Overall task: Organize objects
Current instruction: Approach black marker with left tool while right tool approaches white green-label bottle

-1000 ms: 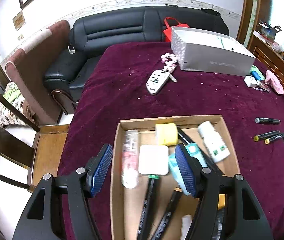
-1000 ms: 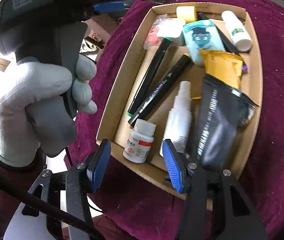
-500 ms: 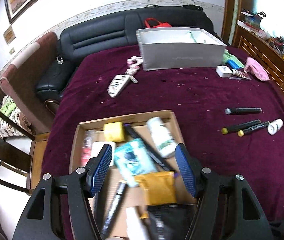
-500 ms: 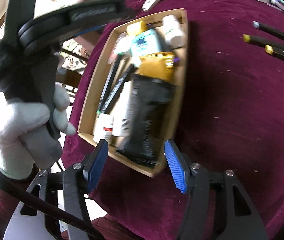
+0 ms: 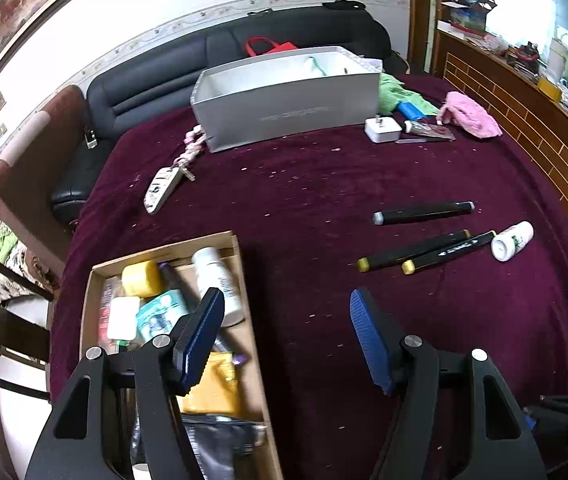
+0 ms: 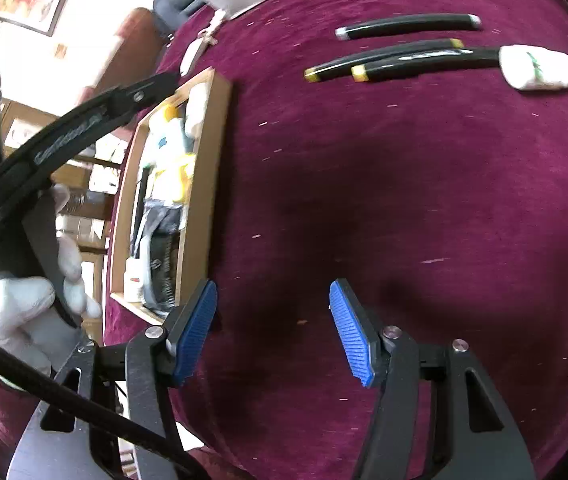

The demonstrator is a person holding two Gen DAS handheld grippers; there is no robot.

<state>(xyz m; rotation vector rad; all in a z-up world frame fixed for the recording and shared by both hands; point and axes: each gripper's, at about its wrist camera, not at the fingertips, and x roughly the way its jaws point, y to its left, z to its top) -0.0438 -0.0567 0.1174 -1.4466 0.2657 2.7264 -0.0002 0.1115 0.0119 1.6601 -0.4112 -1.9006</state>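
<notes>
Both tongs have slid away from the cardboard tray (image 5: 244, 280) and now hang over bare purple cloth on the desk (image 5: 324, 184). The tray sits at the desk's near left corner, full of bottles and packets. Three black markers (image 5: 424, 213) and a small white bottle (image 5: 512, 241) lie by the right edge. The left tongs (image 5: 284, 340) and right tongs (image 6: 272, 330) are spread, holding nothing.
</notes>
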